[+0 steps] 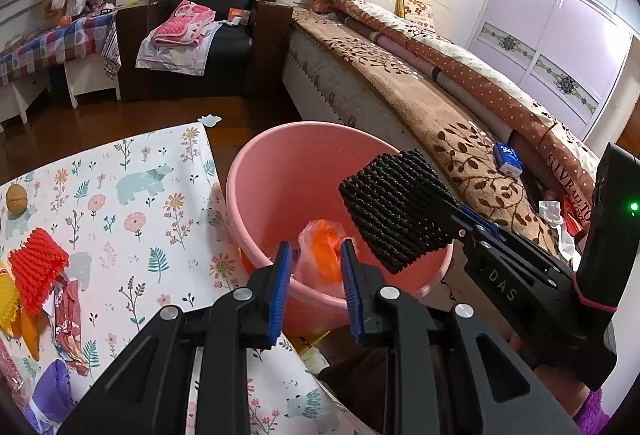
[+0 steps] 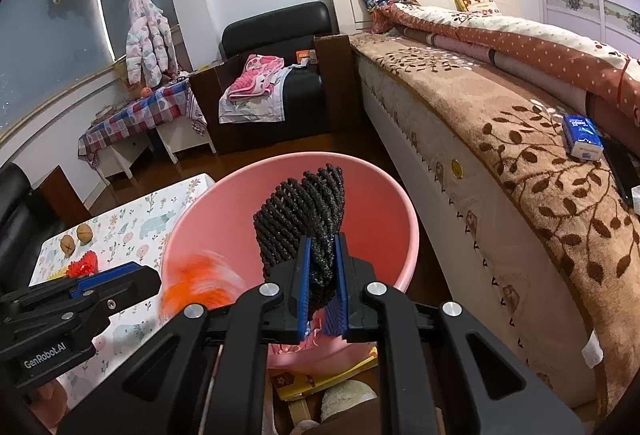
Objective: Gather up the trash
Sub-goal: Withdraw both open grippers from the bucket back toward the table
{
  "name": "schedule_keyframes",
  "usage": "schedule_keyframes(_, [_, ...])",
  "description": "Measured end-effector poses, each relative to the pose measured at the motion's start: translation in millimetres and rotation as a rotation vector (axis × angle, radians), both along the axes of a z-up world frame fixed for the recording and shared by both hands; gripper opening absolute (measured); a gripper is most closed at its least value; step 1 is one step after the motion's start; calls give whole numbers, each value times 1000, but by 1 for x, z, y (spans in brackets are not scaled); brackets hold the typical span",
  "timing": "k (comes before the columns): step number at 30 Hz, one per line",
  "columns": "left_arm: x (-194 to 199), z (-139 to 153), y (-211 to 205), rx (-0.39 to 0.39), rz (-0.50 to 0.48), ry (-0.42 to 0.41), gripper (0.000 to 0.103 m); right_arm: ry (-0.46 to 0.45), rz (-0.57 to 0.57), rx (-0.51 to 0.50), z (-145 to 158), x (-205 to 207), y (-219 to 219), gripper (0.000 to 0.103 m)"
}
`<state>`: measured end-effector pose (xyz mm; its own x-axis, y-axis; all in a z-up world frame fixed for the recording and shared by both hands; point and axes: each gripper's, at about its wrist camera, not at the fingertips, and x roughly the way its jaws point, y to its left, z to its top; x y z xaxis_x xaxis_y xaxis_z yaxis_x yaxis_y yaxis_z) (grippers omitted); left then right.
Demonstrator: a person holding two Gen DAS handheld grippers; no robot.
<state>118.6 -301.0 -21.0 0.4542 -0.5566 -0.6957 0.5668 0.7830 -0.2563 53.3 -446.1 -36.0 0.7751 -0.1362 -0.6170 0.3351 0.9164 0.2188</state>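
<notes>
A pink plastic bin [image 1: 256, 175] stands on the floor between the floral-cloth table [image 1: 132, 195] and the bed. My right gripper [image 2: 322, 289] is shut on a black foam net sleeve [image 2: 304, 211] and holds it over the bin [image 2: 384, 211]; the sleeve also shows in the left wrist view [image 1: 396, 207]. My left gripper [image 1: 314, 279] is open over the bin's near rim. An orange plastic bag [image 1: 324, 247] is in the bin just past its fingers; it shows blurred in the right wrist view [image 2: 196, 283]. A red foam net [image 1: 36, 263] lies on the table.
On the table lie a walnut [image 1: 16, 198], a purple item [image 1: 52, 391], yellow and patterned wrappers [image 1: 68, 319]. The bed [image 1: 420, 103] runs along the right with a blue tissue pack [image 1: 507, 158]. A black armchair [image 1: 208, 31] stands behind. A yellow box [image 2: 320, 375] lies under the bin.
</notes>
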Motion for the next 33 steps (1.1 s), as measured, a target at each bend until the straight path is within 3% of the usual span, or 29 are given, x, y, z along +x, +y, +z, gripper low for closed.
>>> schedule_keyframes(7, [0,1,4,-14,6,10,36,9,0,47,-3,1,-5,14])
schedule_keyframes(9, [-2,2,6,-17,6,8,38,6,0,57,-3,0,-7,26])
schedule_keyframes(12, [-6,6,8,-20,6,1,41,-7,4,69,-1,-2,-6,34])
schedule_keyframes(23, [-23,28,35,-52,39,-38,42,-52,50,21,21,-11,20,35])
schedule_keyframes(33, [-43,50,88,-55,107,-85,42,-98,134,-8,37,-22,65,35])
